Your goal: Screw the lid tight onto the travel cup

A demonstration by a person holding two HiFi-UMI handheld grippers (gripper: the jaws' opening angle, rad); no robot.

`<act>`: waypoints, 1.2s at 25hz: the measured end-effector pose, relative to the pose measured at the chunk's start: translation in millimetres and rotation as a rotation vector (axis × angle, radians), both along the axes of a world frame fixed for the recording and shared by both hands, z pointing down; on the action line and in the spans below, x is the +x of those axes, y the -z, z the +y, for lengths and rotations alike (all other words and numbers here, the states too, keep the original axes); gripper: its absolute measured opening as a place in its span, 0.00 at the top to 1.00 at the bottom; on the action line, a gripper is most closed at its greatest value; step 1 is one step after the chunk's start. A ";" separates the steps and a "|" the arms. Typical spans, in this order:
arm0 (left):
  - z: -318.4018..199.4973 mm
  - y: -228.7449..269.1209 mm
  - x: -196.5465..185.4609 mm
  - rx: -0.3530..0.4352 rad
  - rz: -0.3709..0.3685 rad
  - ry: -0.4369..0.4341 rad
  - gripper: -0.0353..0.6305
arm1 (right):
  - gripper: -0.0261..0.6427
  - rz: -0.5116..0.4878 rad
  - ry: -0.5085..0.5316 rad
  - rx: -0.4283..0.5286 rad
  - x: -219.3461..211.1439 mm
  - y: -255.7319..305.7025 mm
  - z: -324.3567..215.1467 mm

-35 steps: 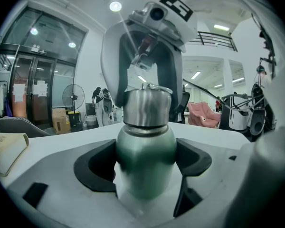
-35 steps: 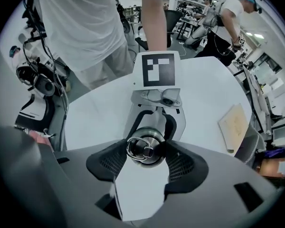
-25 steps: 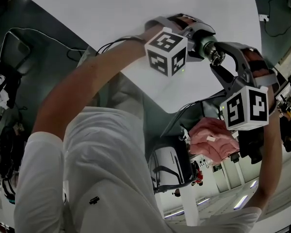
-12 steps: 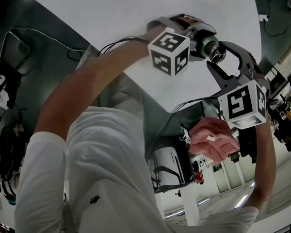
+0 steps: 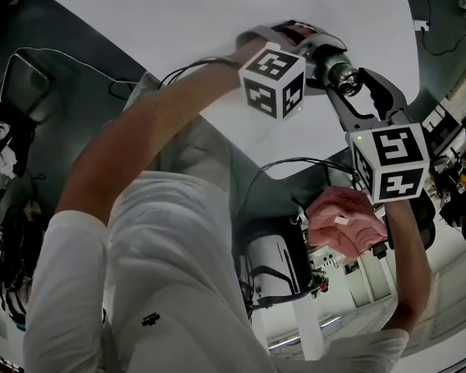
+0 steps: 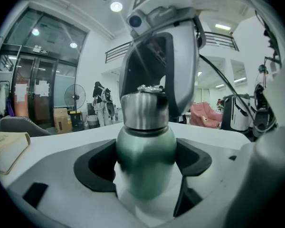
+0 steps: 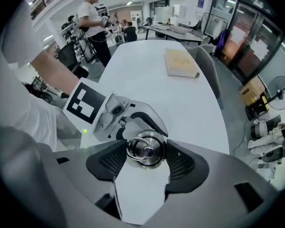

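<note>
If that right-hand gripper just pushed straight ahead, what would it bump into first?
The right gripper would meet the lid, already between its fingers. Behind that come the travel cup and the left gripper holding it.

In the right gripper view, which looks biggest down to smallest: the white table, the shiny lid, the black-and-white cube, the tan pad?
1. Table.
2. Lid and cube: about alike, so no ranking between them.
3. Pad, though it lies farther from the camera, so its true size is unsure.
</note>
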State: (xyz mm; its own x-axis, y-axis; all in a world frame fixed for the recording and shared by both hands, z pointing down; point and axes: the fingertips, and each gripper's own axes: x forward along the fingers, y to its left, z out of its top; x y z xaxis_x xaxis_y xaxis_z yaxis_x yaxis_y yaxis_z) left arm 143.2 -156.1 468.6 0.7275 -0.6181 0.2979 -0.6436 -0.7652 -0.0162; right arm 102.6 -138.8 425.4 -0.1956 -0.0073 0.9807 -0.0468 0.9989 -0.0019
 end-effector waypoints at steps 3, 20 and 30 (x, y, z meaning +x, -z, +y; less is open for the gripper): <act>-0.3 -0.2 0.1 0.001 0.001 -0.001 0.40 | 0.59 -0.015 -0.043 -0.013 0.2 0.5 -0.8; 1.4 -0.1 -1.9 0.001 0.011 -0.058 0.40 | 0.56 0.031 0.840 0.048 3.0 30.7 11.0; 9.0 1.0 -0.3 0.010 0.015 -0.122 0.40 | 0.63 0.079 1.182 -0.017 8.2 5.3 22.3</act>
State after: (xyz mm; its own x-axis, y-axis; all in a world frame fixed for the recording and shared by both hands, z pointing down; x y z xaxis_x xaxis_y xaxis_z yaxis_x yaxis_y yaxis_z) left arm 143.0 -147.0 467.6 0.8016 -0.5279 0.2806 -0.5461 -0.8376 -0.0158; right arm 110.9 -116.5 420.1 -0.0114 0.1503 0.9886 0.9047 0.4226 -0.0538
